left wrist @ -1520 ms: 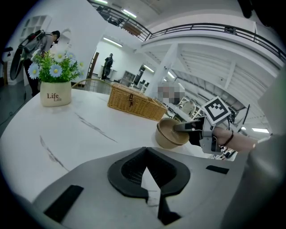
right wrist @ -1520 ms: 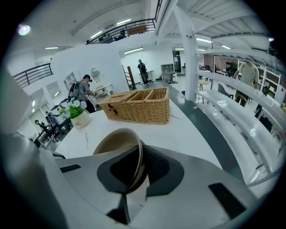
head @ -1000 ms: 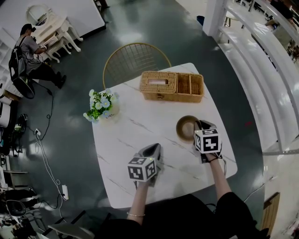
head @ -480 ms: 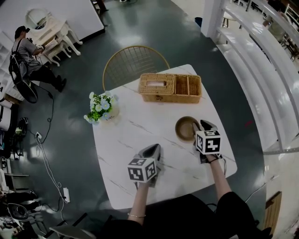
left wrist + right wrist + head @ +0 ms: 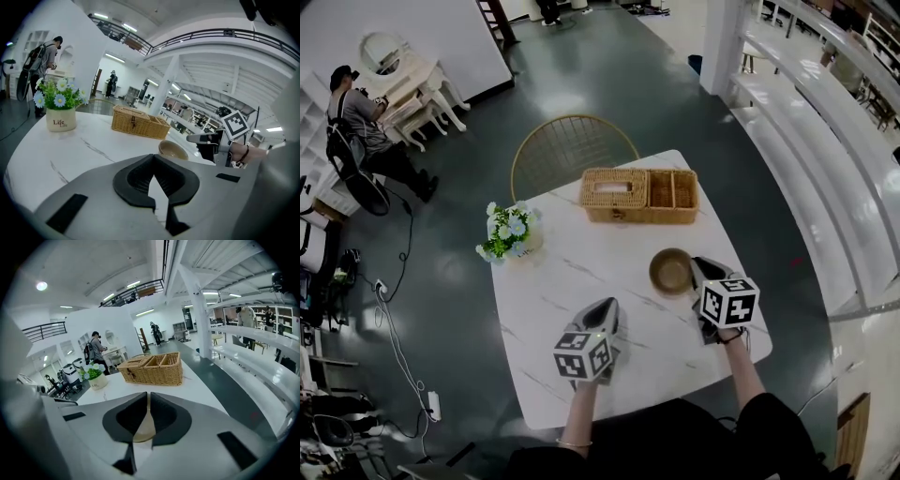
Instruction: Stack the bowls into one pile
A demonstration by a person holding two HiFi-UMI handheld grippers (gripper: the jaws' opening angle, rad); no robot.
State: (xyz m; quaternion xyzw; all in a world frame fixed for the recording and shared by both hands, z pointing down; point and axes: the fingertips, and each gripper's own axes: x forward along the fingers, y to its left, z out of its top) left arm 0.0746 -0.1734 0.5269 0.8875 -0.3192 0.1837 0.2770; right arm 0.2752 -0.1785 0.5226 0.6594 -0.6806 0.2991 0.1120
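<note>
We see one pile of bowls (image 5: 671,272), one basket (image 5: 640,195) and one flowerpot (image 5: 511,234). Our left gripper (image 5: 605,309) is pressed together, empty. Our right gripper (image 5: 698,269) has just been closing, with nothing between its jaws.

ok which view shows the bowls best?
Head view: the bowls sit whole and unobstructed on the table, rim fully visible. Left gripper view shows them side-on, small, base cut off by the left gripper's body. Right gripper view gives only a tan sliver through the right gripper's jaws, which have just been closing.
</note>
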